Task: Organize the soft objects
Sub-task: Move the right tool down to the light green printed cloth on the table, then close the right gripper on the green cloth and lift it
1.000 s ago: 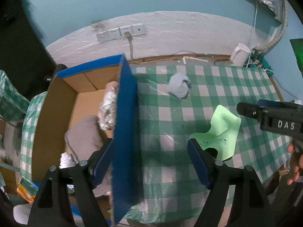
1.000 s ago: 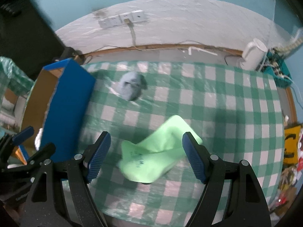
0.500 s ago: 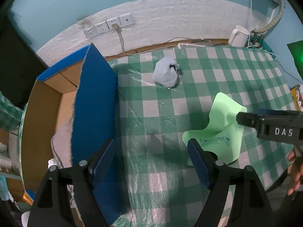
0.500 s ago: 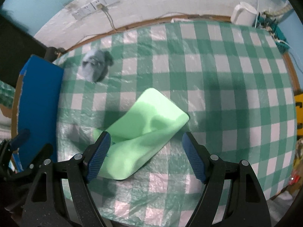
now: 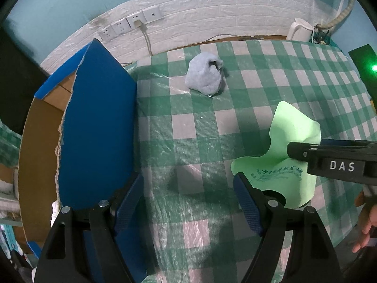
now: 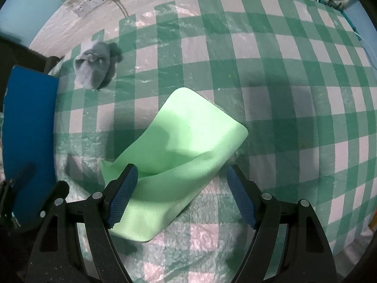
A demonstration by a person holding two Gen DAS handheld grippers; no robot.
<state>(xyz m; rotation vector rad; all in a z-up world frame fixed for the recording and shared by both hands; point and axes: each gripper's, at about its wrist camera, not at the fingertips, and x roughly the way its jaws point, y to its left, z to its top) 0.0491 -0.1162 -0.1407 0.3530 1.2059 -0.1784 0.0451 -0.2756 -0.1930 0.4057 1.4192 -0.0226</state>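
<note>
Right gripper (image 6: pixel 181 195): jaws spread over the green cloth (image 6: pixel 179 146), lower centre.
Left gripper (image 5: pixel 188 202): jaws spread, nothing between them.
Grey bundle (image 5: pixel 205 75): upper centre.

The blue flap (image 5: pixel 94 127) of the cardboard box (image 5: pixel 35 155) stands up and screens most of what lies inside, so only a scrap of something white (image 5: pixel 54 208) shows at its lower edge, too little to name. The printed writing on the green cloth (image 5: pixel 294 129) is too small to read, and the right gripper's body (image 5: pixel 339 165) covers part of that cloth. The person's hand (image 5: pixel 367 226) is cut off by the picture's right edge.
</note>
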